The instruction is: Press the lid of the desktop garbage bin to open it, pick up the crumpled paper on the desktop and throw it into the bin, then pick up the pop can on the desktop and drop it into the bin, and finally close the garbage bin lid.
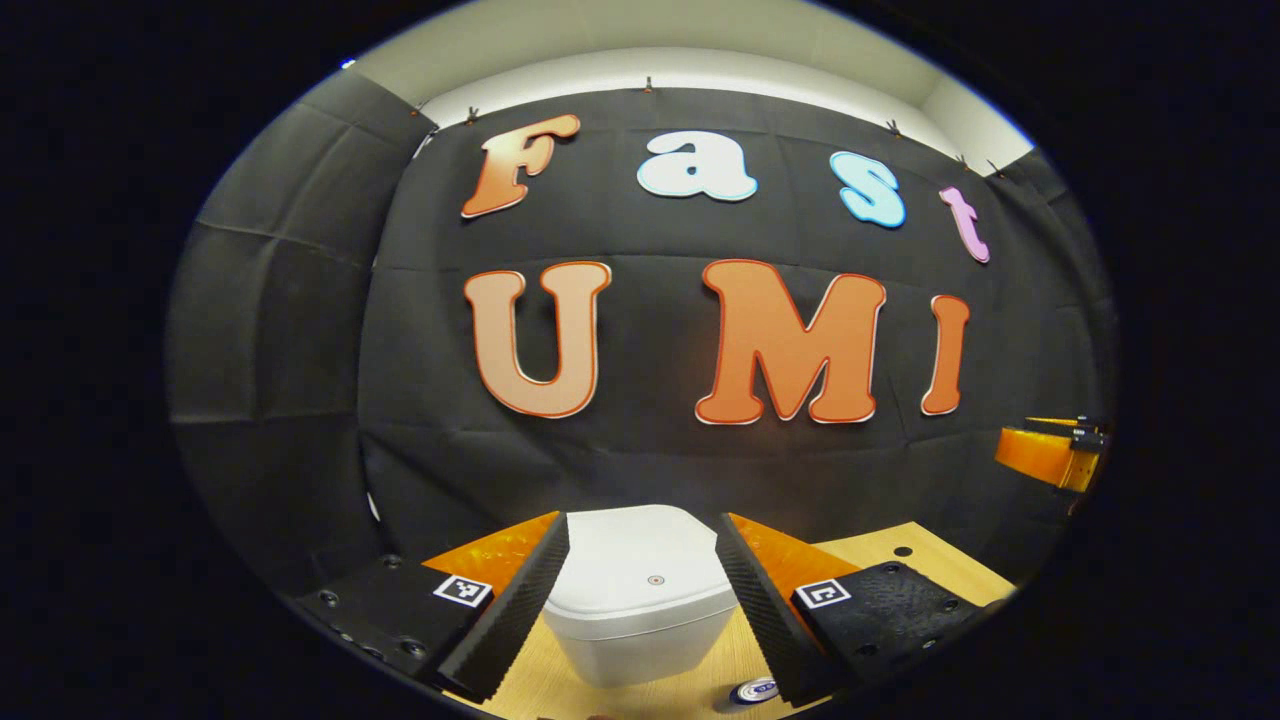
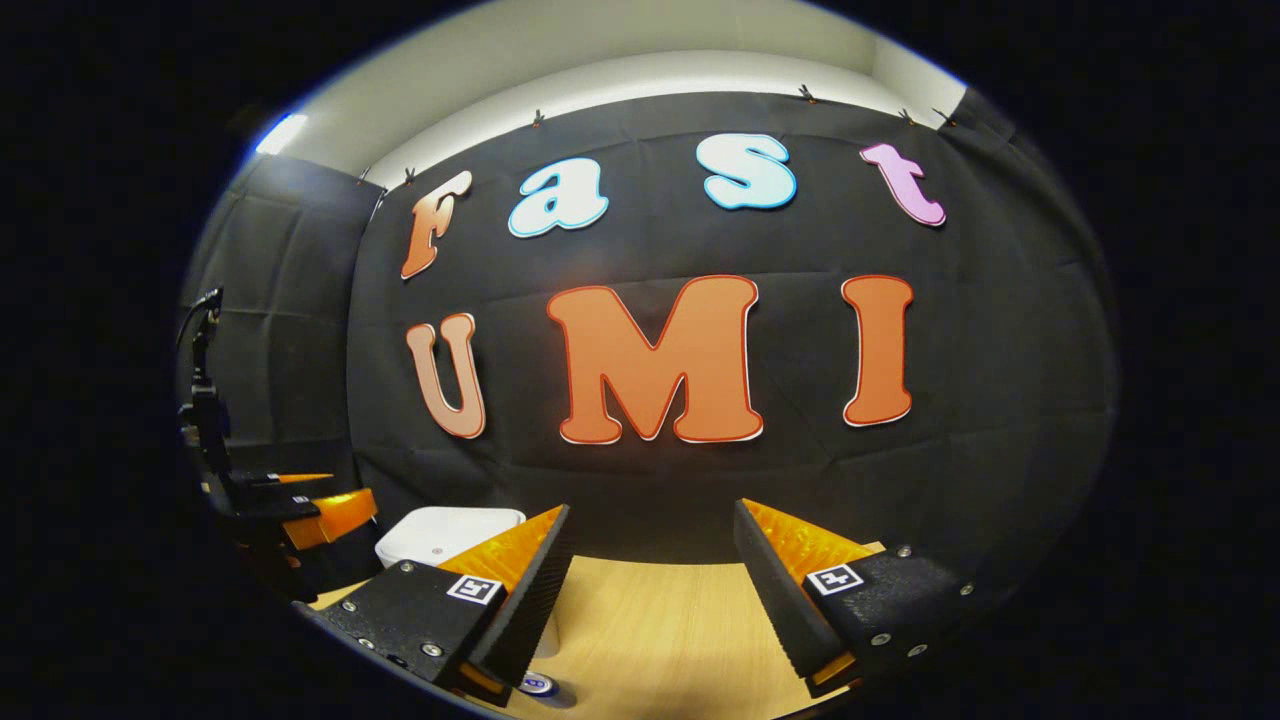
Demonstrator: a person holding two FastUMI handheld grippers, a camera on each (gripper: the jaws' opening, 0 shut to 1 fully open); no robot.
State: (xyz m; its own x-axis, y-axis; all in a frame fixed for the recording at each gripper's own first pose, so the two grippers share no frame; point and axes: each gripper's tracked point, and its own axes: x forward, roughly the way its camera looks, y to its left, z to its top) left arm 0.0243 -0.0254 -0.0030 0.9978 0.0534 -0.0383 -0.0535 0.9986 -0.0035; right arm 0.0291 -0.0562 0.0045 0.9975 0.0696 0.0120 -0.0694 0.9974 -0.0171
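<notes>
Garbage bin (image 1: 640, 590), white with its lid (image 1: 650, 560) down flat, sits on the wooden desktop (image 1: 930, 560) straight ahead of the left gripper (image 1: 643, 590), framed between that gripper's two spread fingers, which stand apart on either side of it without touching. Pop can (image 1: 755, 690) top peeks in just beside the near edge of the bin, close to one fingertip. From the right gripper (image 2: 650, 590), whose fingers are also spread wide over bare wood, the bin lies off to its left, partly behind one finger, near the other gripper
</notes>
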